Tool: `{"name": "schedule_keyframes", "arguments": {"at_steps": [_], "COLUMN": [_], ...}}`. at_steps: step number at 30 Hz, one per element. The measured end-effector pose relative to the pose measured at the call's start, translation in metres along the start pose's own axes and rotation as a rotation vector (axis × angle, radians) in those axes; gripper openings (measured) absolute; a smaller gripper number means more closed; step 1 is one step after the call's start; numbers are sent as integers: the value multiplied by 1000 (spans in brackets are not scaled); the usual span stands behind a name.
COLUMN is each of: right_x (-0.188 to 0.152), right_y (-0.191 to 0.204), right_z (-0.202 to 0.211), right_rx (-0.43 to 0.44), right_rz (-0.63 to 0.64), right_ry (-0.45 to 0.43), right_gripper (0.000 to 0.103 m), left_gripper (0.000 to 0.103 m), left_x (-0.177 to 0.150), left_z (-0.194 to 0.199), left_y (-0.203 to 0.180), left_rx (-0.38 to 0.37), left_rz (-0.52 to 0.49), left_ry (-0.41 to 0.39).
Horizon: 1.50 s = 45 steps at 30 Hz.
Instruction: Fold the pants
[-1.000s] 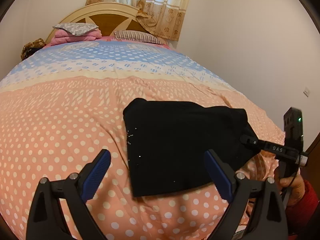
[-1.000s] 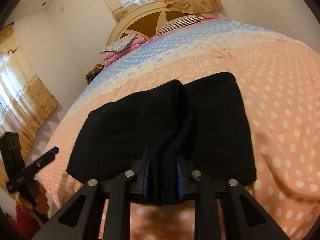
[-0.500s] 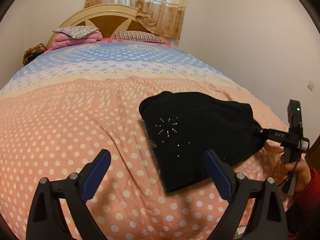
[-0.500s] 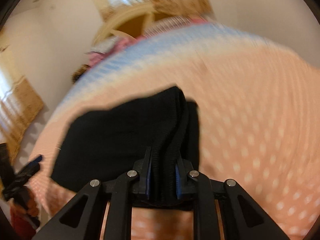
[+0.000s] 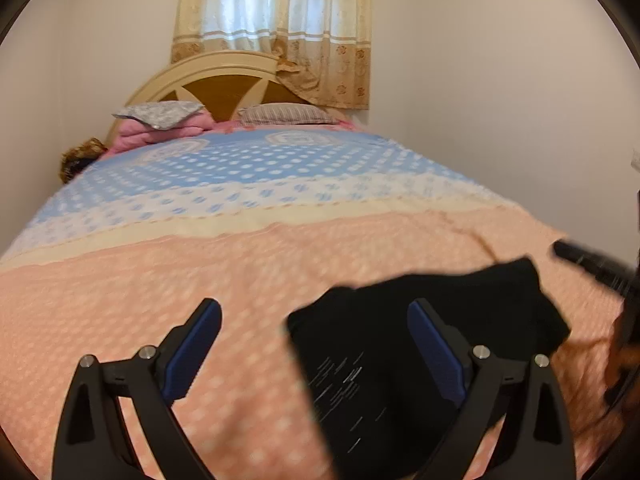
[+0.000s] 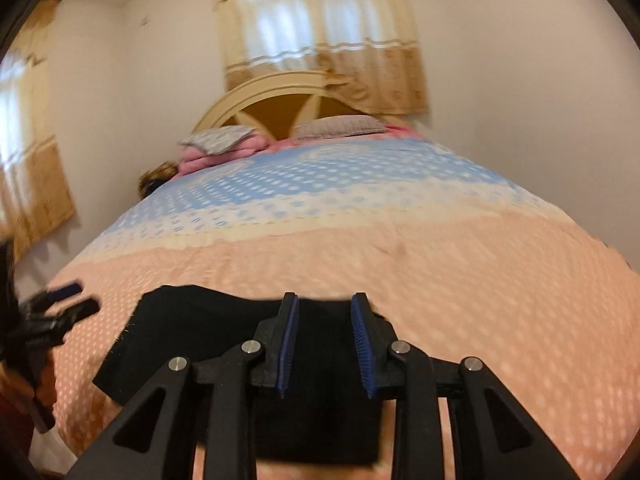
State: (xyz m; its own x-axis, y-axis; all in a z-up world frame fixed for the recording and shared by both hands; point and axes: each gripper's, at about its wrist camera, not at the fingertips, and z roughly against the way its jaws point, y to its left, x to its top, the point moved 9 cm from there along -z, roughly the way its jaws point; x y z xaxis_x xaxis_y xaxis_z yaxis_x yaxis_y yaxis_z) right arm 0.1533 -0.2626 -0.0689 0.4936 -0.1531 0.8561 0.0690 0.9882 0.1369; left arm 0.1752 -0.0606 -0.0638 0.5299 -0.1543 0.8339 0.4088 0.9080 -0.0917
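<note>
The black pants [image 5: 400, 352] lie folded into a small rectangle on the peach dotted bedspread [image 5: 200, 272], with small silver studs on top. My left gripper [image 5: 316, 344] is open and empty, hovering above the pants' left edge. In the right wrist view the pants [image 6: 192, 328] lie flat under my right gripper [image 6: 325, 342]. Its jaws stand partly apart with nothing pinched between them. The right gripper also shows blurred at the right edge of the left wrist view [image 5: 592, 264].
The bed's far half is blue and white [image 5: 256, 168], with pillows [image 5: 288, 114] and a pink blanket pile [image 5: 160, 128] at the headboard [image 5: 216, 84]. Walls close in on both sides. A curtained window [image 6: 320, 32] is behind the headboard.
My right gripper has opened and let go of the pants, which now lie flat on the bed. Both grippers have lifted and tilted up toward the headboard.
</note>
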Motion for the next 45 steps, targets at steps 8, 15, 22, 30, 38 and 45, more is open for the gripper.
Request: {"name": "schedule_keyframes", "arguments": {"at_steps": [8, 15, 22, 30, 38, 45], "right_x": [-45, -20, -45, -100, -105, -105], "right_y": [2, 30, 167, 193, 184, 184], "right_z": [-95, -52, -37, -81, -76, -73], "right_rx": [92, 132, 570, 549, 590, 594], "right_rz": [-143, -62, -7, 64, 11, 21], "right_ry": [235, 123, 222, 401, 431, 393], "right_gripper": [29, 29, 29, 28, 28, 29], "left_gripper": [97, 97, 94, 94, 96, 94], "left_x": [-38, -29, -51, -53, -9, 8], "left_z": [-88, -39, -58, -88, -133, -90], "left_y": [4, 67, 110, 66, 96, 124], "left_rx": [60, 90, 168, 110, 210, 173], "left_rz": [52, 61, 80, -91, -98, 117], "left_ry": [283, 180, 263, 275, 249, 185]}}
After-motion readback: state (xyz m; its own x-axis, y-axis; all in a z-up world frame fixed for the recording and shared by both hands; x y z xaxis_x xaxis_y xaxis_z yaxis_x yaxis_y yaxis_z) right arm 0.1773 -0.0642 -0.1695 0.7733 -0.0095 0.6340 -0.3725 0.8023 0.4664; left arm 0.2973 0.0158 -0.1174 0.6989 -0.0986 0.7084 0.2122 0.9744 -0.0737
